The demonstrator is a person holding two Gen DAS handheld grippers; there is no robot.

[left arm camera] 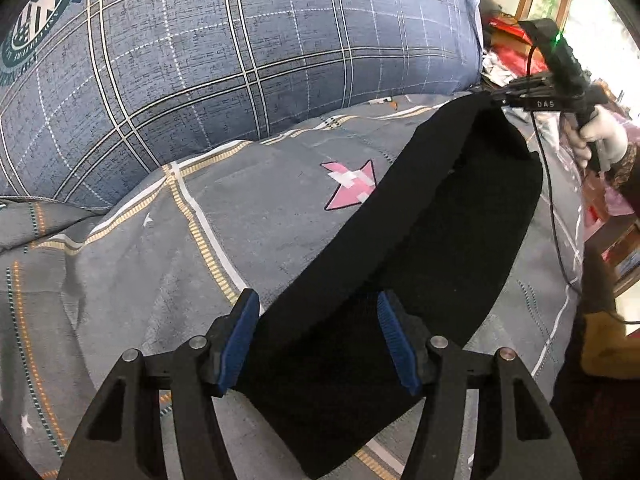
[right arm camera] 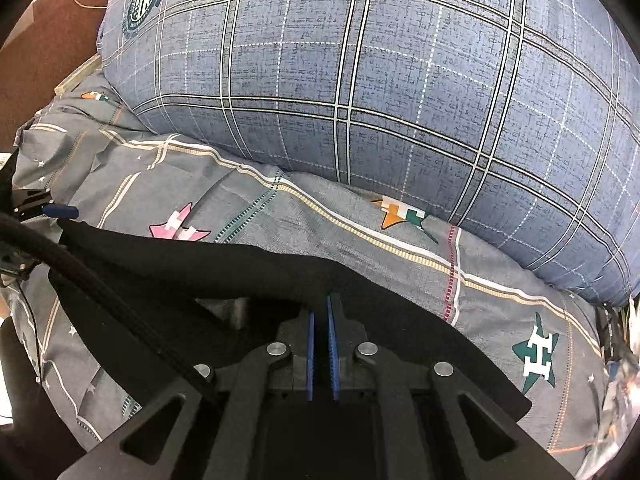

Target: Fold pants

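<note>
The black pants (left arm camera: 400, 240) lie partly folded on the grey patterned bedsheet (left arm camera: 160, 260). My left gripper (left arm camera: 318, 316) is open, its blue pads on either side of the near end of the pants without pinching it. My right gripper (right arm camera: 321, 316) is shut on the far edge of the pants (right arm camera: 260, 268) and holds it lifted. In the left wrist view the right gripper (left arm camera: 500, 98) grips the raised top corner, held by a white-gloved hand (left arm camera: 600, 136). The left gripper's blue fingertip (right arm camera: 60, 211) shows at the left edge of the right wrist view.
A large blue plaid pillow (left arm camera: 240, 60) lies across the far side of the bed, also in the right wrist view (right arm camera: 380, 100). A black cable (left arm camera: 554, 208) hangs from the right gripper. Red and cluttered items (left arm camera: 512, 44) stand beyond the bed's right edge.
</note>
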